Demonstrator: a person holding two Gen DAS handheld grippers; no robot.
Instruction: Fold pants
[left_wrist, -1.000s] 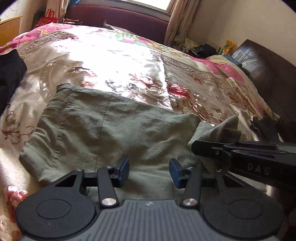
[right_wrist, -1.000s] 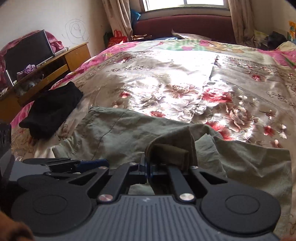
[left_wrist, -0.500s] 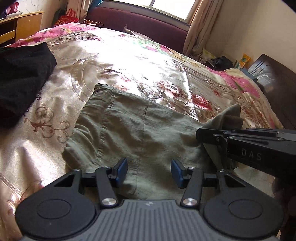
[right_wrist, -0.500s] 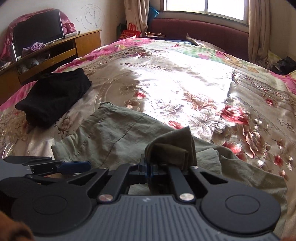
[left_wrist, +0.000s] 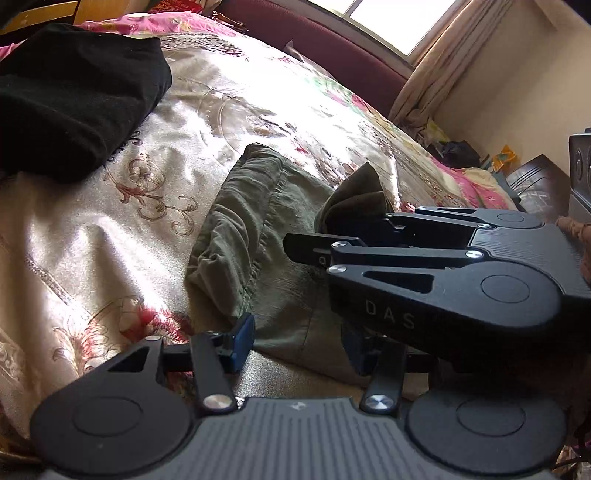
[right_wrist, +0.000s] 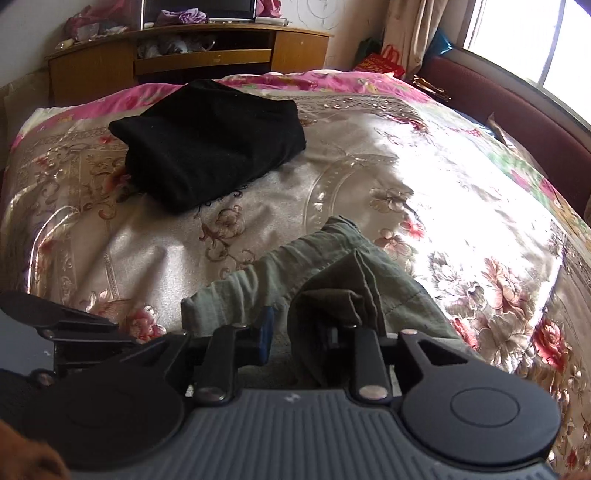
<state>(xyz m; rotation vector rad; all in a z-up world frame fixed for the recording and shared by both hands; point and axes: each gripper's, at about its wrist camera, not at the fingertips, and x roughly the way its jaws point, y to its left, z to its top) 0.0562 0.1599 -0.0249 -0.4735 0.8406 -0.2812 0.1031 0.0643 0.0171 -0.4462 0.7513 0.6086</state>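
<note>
Olive-green pants, light, limp cotton, no stiffness; I'd grab at the hems or waistband, bunched layers. They lie near the bed's front edge, partly folded. My right gripper is opening, a cloth fold still draped against one finger. Left gripper spread, empty, straddling the near edge.

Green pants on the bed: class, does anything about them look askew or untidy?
Yes. A bunched corner of the green pants stands up in a peak at the right hand-held gripper, whose jaws are opening, rather than lying flat. The fold beneath looks wrinkled, its edges uneven.
</note>
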